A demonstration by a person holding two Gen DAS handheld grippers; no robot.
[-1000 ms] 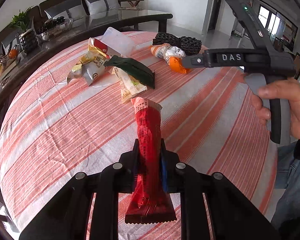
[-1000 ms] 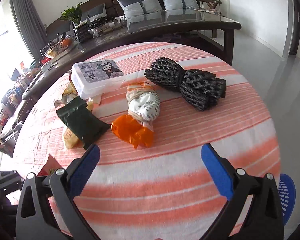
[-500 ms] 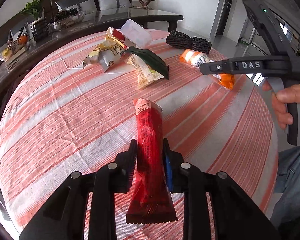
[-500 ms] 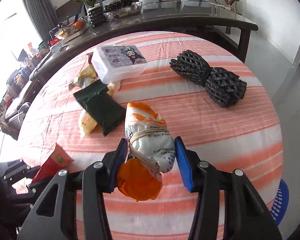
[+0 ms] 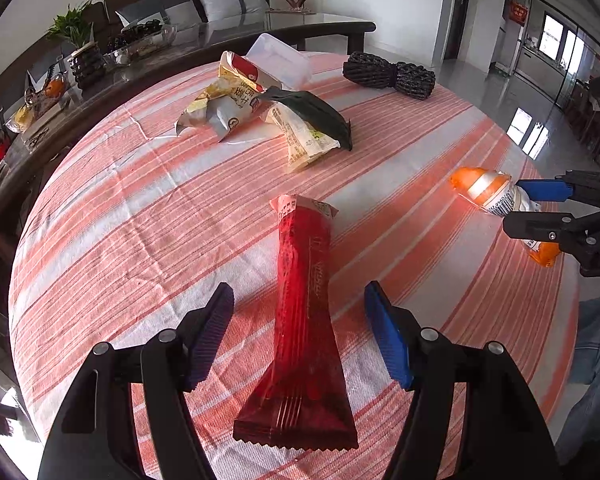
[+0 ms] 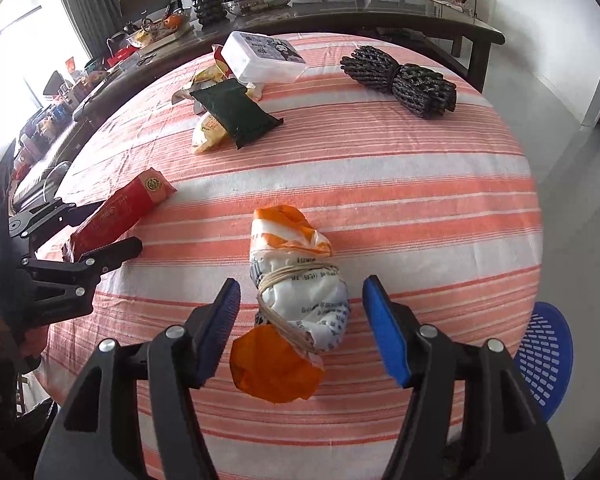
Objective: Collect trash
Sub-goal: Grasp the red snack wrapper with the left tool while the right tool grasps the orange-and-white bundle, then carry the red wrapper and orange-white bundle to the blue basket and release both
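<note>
- Our right gripper [image 6: 300, 320] hangs over the striped tablecloth [image 6: 400, 184], its jaws opening around a white-and-orange bundle [image 6: 296, 304] tied with string, pads clear of it.
- At left, our left gripper [image 6: 80, 232] flanks a red wrapper [image 6: 120, 212].
- Beyond lie a dark packet [image 6: 236, 114], a white box [image 6: 262, 58] and a coiled rope [image 6: 400, 80].
- A blue basket [image 6: 548, 356] sits below the table's edge.

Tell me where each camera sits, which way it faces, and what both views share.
Left wrist: on the left gripper, angled down across the table; its opening jaws flank the red wrapper without touching; a sleeve at the right edge.
Right wrist: on the right gripper, angled down; jaws opening around the tied bag.
Shared: both wrappers, rope bundle, green packet, each other's gripper.
</note>
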